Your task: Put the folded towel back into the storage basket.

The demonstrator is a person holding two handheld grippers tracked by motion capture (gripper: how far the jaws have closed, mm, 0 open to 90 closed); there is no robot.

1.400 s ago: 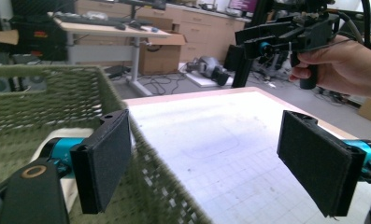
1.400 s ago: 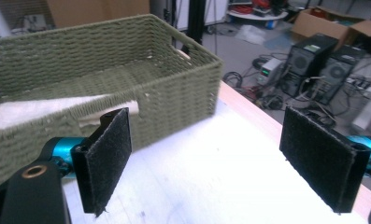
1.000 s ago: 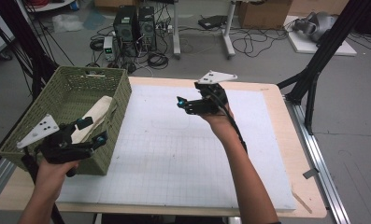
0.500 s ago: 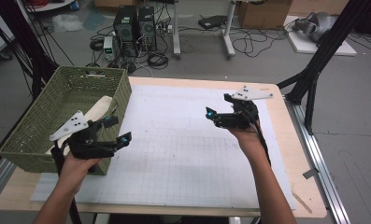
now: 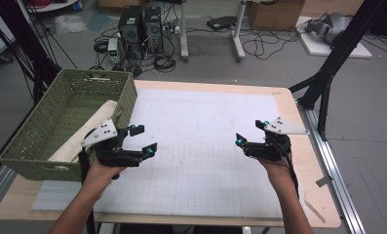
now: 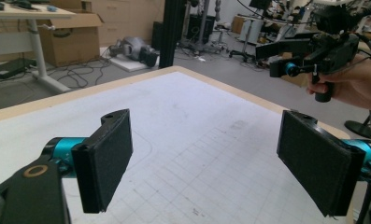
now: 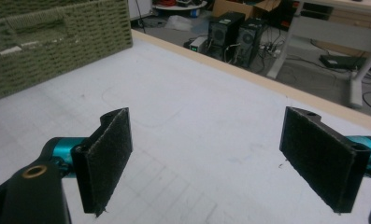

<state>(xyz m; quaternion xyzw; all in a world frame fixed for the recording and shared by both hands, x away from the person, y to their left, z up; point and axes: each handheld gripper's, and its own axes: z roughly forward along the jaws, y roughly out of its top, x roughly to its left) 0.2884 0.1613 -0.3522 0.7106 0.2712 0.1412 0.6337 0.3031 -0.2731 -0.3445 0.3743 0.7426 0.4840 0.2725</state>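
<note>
Cloth (image 5: 91, 129), cream and folded, looks light and limp; it would sag from any single pinch, so taking a free edge or a bunched fold seems the safest hold. Both tools stand wide open, nothing between the pads. Left tool (image 5: 141, 141) hangs over the tabletop (image 5: 205, 122) near its left edge, just beside the green woven basket (image 5: 45, 129) that holds the cloth. Right tool (image 5: 249, 134) hovers near the right edge, well apart from it.
</note>
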